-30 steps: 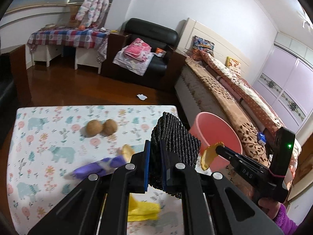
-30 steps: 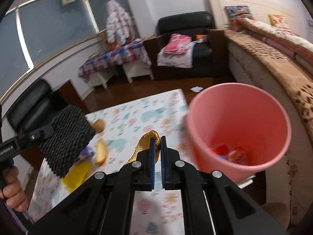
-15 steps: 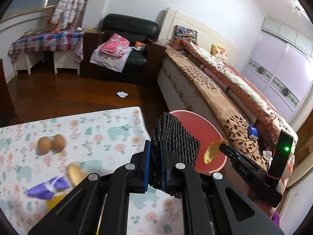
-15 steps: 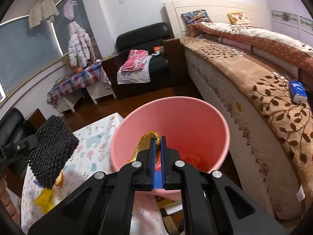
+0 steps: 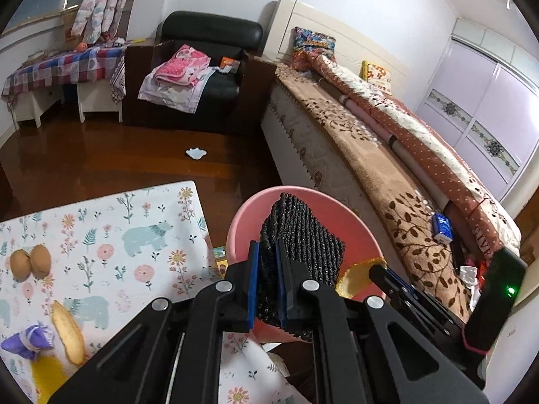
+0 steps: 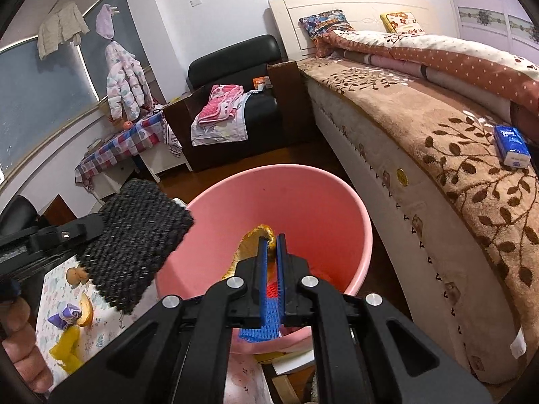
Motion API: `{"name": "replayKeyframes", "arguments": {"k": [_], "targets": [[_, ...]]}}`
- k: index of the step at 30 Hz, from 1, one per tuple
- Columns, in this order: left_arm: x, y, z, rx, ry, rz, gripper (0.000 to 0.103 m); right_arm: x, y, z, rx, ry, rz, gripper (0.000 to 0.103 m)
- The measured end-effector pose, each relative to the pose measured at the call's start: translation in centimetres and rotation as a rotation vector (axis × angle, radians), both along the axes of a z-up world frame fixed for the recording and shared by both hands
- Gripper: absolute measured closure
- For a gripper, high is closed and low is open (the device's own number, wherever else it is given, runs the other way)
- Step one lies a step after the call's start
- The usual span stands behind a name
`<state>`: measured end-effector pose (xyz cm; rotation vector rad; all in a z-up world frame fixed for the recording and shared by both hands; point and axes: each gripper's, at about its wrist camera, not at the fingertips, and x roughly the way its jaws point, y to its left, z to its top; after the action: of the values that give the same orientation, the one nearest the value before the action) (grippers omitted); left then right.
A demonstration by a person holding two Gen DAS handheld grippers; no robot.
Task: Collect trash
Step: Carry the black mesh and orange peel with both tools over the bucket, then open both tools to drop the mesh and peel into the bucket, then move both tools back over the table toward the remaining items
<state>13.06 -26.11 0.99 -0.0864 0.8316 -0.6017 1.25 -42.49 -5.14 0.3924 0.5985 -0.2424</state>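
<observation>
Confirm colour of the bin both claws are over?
Pink, a plain plastic bin. Clearest in the right wrist view, which looks straight into it.

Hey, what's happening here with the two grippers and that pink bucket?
A person is clearing trash off a table with a gripper in each hand. The left gripper is shut on a black woven pad, and the right gripper is shut on a yellow peel. Both are held over the pink bucket beside the bed, not yet dropped. More scraps, including another peel and a purple wrapper, lie on the table.
</observation>
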Motion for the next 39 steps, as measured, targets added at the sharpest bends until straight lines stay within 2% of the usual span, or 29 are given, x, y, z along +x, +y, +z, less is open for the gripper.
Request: {"name": "replayKeyframes", "arguments": {"k": [8,10,11,15,25,31,34,39], "targets": [[0.7,-1.7,-1.7,0.013,0.019,0.004,0.092,0.5,-0.4,-0.5,0.012,0.014,-0.001,0.098],[0.5,-1.9,-1.8,0.018,0.011,0.004,0.079,0.6,-0.4,-0.6,0.013,0.026,-0.001,0.097],[0.4,-1.9,-1.7,0.023,0.004,0.004,0.076,0.6,-0.4,-0.6,0.013,0.03,-0.001,0.096],[0.0,-1.8,-1.3,0.032,-0.025,-0.003,0.072,0.5,-0.5,-0.6,0.01,0.014,-0.008,0.076],[-1.0,-0.3,0.6,0.015,-0.061,0.019,0.068,-0.8,0.2,0.9,-0.009,-0.025,-0.001,0.075],[-2.3,3.2,2.4,0.016,-0.087,0.063,0.068,-1.9,1.6,2.0,-0.007,-0.053,0.044,0.075],[-3.3,5.9,3.3,0.025,-0.107,0.1,0.062,-2.3,3.1,2.5,-0.012,-0.069,0.088,0.075],[-4.6,11.5,4.4,0.04,-0.132,0.182,0.061,-2.6,6.5,3.1,-0.016,-0.081,0.17,0.075]]}}
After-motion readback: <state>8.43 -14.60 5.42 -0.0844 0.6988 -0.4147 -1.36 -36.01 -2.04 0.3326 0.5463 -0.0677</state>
